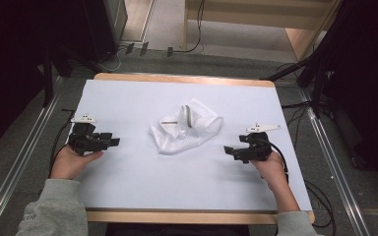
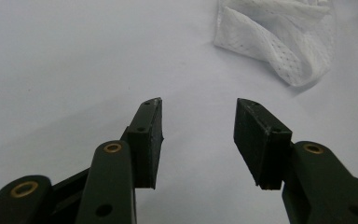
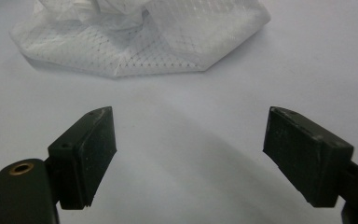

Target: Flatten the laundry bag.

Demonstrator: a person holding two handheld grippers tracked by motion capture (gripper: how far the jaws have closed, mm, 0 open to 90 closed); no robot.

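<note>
A crumpled white mesh bag (image 1: 186, 127) lies in the middle of the white table top (image 1: 142, 182), with a grey band showing in its folds. My left gripper (image 1: 114, 141) rests low at the left of the table, open and empty, pointing right toward the bag. In the left gripper view the bag (image 2: 279, 39) lies ahead at the upper right, well beyond my left gripper (image 2: 199, 103). My right gripper (image 1: 228, 150) sits at the right, open and empty, pointing left. In the right gripper view the bag (image 3: 140, 39) spreads just ahead of my right gripper (image 3: 189, 114).
The table has a wooden rim (image 1: 187, 79) at its far edge. Metal rails (image 1: 27, 150) run along the floor on both sides. Cables (image 1: 320, 196) trail on the floor at the right. Dark stands (image 1: 320, 73) rise at the back corners.
</note>
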